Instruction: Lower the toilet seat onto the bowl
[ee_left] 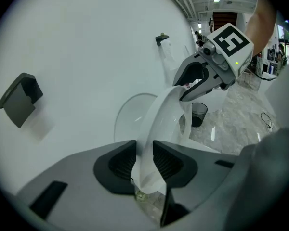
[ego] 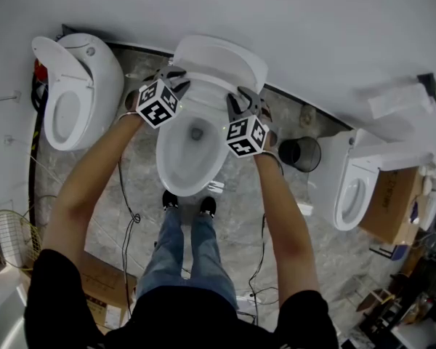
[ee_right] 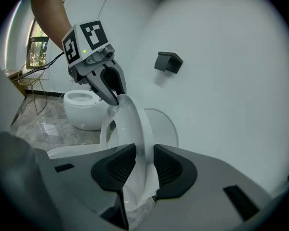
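1. Head view: the toilet seat (ego: 207, 87) stands raised over the open bowl (ego: 192, 155) of the middle toilet. It sits just ahead of the lid (ego: 221, 53), which leans back towards the wall.
2. The left claw (ego: 173, 75) is on the seat's left flank and the right claw (ego: 243, 99) is on its right flank. Each is already on the ring, so neither hand is the nearer one.
3. In the left gripper view the ribbed pads are closed on the seat's thin rim, which runs up and away between them towards the other claw. The right gripper view shows the same thing mirrored, with its pads pressing the rim on both faces. Both claws are clamped on the seat.
4. The seat's long axis, from hinge to front edge, stands steeply and looks tipped slightly off the lid. The front arc is the high end and spans the gap between the two claws. The hinge end is low at the back of the bowl and cannot be seen clearly.
5. The bowl lies below and on the person's side of both claws. By my judgement the coming move turns on swinging the front arc forward and down about the hinge line, which runs crosswise from claw to claw. Both hands should travel evenly so the ring does not twist.
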`<state>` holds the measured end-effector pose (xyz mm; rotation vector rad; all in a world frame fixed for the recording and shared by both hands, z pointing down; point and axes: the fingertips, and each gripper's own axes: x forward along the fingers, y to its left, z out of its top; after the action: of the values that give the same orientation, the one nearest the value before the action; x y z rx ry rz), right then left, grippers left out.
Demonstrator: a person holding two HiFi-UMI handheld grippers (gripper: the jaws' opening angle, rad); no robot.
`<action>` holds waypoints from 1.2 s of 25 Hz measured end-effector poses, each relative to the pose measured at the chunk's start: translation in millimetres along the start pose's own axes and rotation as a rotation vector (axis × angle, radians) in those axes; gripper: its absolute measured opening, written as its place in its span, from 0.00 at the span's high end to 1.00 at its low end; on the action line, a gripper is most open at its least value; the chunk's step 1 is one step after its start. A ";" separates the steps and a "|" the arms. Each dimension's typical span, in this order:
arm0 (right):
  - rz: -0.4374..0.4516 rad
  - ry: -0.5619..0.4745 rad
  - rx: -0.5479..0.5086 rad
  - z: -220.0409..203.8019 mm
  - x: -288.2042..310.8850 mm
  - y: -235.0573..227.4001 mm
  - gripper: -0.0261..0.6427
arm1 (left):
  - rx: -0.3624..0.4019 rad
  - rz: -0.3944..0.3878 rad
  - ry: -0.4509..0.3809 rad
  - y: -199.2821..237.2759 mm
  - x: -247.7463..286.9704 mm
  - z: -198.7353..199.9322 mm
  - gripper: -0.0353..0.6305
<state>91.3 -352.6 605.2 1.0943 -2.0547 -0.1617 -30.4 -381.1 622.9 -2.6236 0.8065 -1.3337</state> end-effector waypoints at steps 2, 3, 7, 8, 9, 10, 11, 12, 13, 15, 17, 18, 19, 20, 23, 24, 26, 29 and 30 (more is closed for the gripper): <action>0.006 -0.004 -0.018 0.5 -6.9 8.4 0.77 | 0.009 -0.002 0.005 -6.5 -6.3 -3.8 0.79; 0.010 -0.006 -0.027 0.8 -10.3 13.3 0.77 | 0.013 -0.003 0.006 -10.0 -9.7 -6.3 0.79; 0.028 -0.015 -0.061 0.6 -23.4 33.0 0.78 | 0.032 -0.011 0.011 -24.7 -22.2 -15.8 0.79; 0.032 -0.017 -0.068 0.0 -26.7 37.8 0.78 | 0.038 -0.014 0.014 -29.1 -25.0 -18.1 0.79; 0.036 -0.018 -0.075 -0.7 -29.8 42.5 0.78 | 0.045 -0.017 0.017 -33.3 -27.6 -20.3 0.79; 0.040 -0.018 -0.081 -1.4 -32.6 46.6 0.79 | 0.052 -0.019 0.020 -37.2 -30.1 -22.5 0.79; 0.043 -0.018 -0.087 -1.8 -35.1 50.3 0.79 | 0.056 -0.021 0.023 -40.4 -32.4 -24.5 0.79; 0.045 -0.019 -0.092 -2.1 -37.4 53.8 0.79 | 0.060 -0.023 0.024 -43.3 -34.8 -26.4 0.79; 0.047 -0.019 -0.098 -2.5 -39.7 57.6 0.79 | 0.063 -0.025 0.026 -46.4 -37.2 -28.3 0.79; 0.051 -0.017 -0.108 -4.8 -45.1 65.7 0.79 | 0.071 -0.029 0.030 -54.4 -41.3 -32.3 0.79; 0.054 -0.016 -0.119 -7.8 -50.8 73.6 0.80 | 0.077 -0.033 0.033 -63.1 -45.0 -36.3 0.79; 0.055 -0.015 -0.123 -8.6 -53.3 77.4 0.80 | 0.078 -0.035 0.034 -66.7 -47.1 -38.2 0.79; 0.055 -0.015 -0.126 -9.1 -55.4 80.9 0.80 | 0.080 -0.036 0.036 -69.7 -49.2 -40.0 0.79; 0.055 -0.015 -0.129 -9.3 -57.4 84.4 0.80 | 0.081 -0.038 0.037 -72.4 -51.3 -41.9 0.79; 0.060 -0.010 -0.137 -11.0 -62.9 95.0 0.80 | 0.083 -0.041 0.042 -80.8 -56.9 -47.9 0.79; 0.063 -0.008 -0.141 -11.7 -64.4 98.4 0.80 | 0.084 -0.040 0.045 -83.6 -58.5 -49.9 0.79; 0.067 -0.005 -0.149 -12.9 -67.5 104.7 0.81 | 0.088 -0.036 0.049 -88.7 -61.6 -53.5 0.79; 0.070 0.000 -0.156 -14.5 -71.4 112.5 0.81 | 0.094 -0.028 0.055 -95.2 -65.2 -58.3 0.79; 0.070 0.000 -0.158 -14.9 -72.4 114.6 0.81 | 0.094 -0.027 0.056 -97.0 -65.9 -59.7 0.79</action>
<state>50.4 -223.9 623.9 0.9242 -2.0395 -0.2837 -68.1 -256.4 641.6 -2.5442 0.6995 -1.4217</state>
